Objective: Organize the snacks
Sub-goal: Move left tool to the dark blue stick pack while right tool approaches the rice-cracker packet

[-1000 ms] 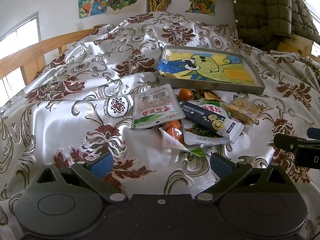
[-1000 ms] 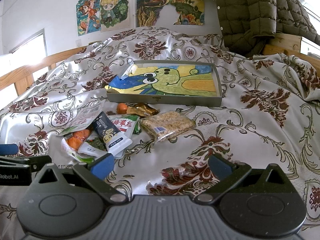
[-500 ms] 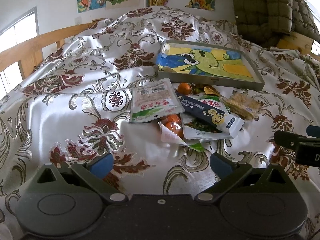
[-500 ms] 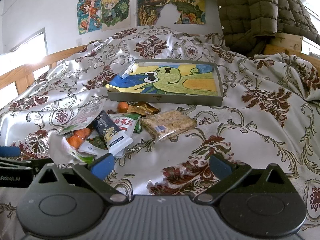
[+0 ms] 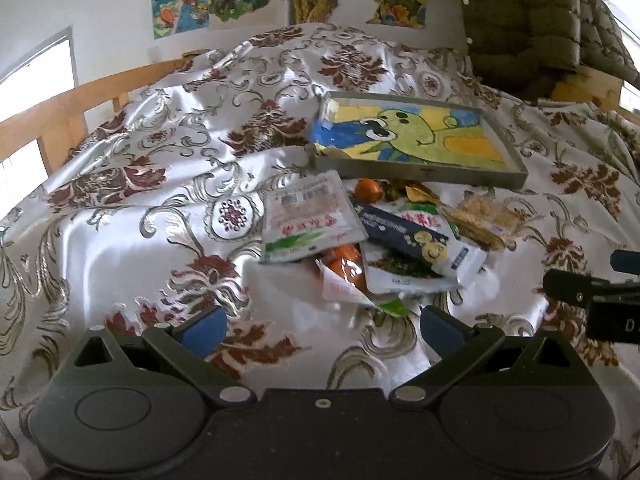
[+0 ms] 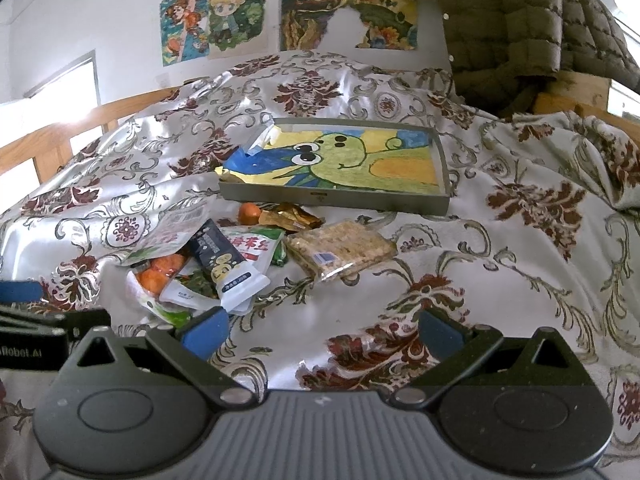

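A: Fingers first?
B: Left gripper (image 5: 320, 326) has its fingers spread wide, nothing between them, low over the bedspread (image 5: 132, 216). Right gripper (image 6: 322, 330) likewise: fingers apart, pinching nothing.

A: Landmark?
B: The gray tray (image 6: 440, 160), lined with a green cartoon drawing, flat on the bed. Everything goes relative to it.

A: Snacks?
B: All outside the tray, in a loose pile just in front of its near wall. A small orange (image 6: 249, 213) and a gold wrapper (image 6: 292, 218) lie closest to that wall. A clear pack of grain bars (image 6: 340, 246) sits a bit further out, below the tray's middle in the right view. A dark blue pouch (image 6: 222, 262) lies toward the tray's left corner, on top of a red-and-green packet (image 6: 256, 246). A white packet with a green stripe (image 5: 308, 216) lies leftmost, overlapping an orange-filled bag (image 6: 160, 272).

A: Is the pile touching either gripper?
B: No contact. The right gripper's left finger (image 6: 204, 330) sits just beside the pile's near edge. The left one is centred on the pile, slightly back.

A: Background?
B: Posters (image 6: 216, 20) on the wall beyond the tray, an olive puffer jacket (image 6: 520, 28) hanging to the tray's right rear, a wooden bed rail (image 5: 80, 100) left of it.

A: Labels readable?
B: Too small, skip.
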Available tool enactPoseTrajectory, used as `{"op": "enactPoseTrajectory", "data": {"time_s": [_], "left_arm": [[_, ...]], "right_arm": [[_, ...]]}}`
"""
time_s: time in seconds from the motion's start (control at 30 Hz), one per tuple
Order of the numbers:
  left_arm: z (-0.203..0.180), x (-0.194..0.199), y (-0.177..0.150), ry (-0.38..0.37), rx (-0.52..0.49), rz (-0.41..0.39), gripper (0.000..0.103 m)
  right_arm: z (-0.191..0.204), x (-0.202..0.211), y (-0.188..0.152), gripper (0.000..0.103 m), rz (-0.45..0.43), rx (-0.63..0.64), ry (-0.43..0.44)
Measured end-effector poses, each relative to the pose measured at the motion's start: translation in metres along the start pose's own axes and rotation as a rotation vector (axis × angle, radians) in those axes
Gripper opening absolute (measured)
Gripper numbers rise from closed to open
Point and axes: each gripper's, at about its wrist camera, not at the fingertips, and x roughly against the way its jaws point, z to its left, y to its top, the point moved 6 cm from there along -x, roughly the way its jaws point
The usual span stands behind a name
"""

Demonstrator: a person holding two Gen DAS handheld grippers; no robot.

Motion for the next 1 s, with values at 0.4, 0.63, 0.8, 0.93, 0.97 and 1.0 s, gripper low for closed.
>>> {"op": "enactPoseTrajectory", "data": {"time_s": [0.4, 0.63, 0.8, 0.93, 0.97, 1.0], "left_arm": [[-0.005, -0.016, 0.041, -0.039, 0.038, -0.007, 0.102], [-0.03, -0.041, 0.057, -0.173, 0.15, 0.031, 0.102], [-0.05, -0.063, 0.067, -0.208, 0.225, 0.024, 0.102], [-0.048, -0.086, 0.064, -0.232, 0.316, 0.072, 0.102], [-0.047, -0.09, 0.062, -0.232, 0.332, 0.076, 0.102], [-0.047, -0.095, 0.06, -0.233, 0.346, 0.086, 0.102]], "right_arm": [[-0.006, -0.02, 0.06, 0.103, -0.083, 0.25, 0.081], [-0.037, -0.056, 0.073, 0.103, -0.072, 0.306, 0.08], [-0.056, -0.084, 0.062, 0.103, 0.005, 0.195, 0.187], [-0.056, -0.099, 0.054, 0.103, 0.049, 0.183, 0.307], [-0.055, -0.103, 0.053, 0.103, 0.059, 0.175, 0.33], [-0.055, -0.108, 0.052, 0.103, 0.073, 0.165, 0.349]]}}
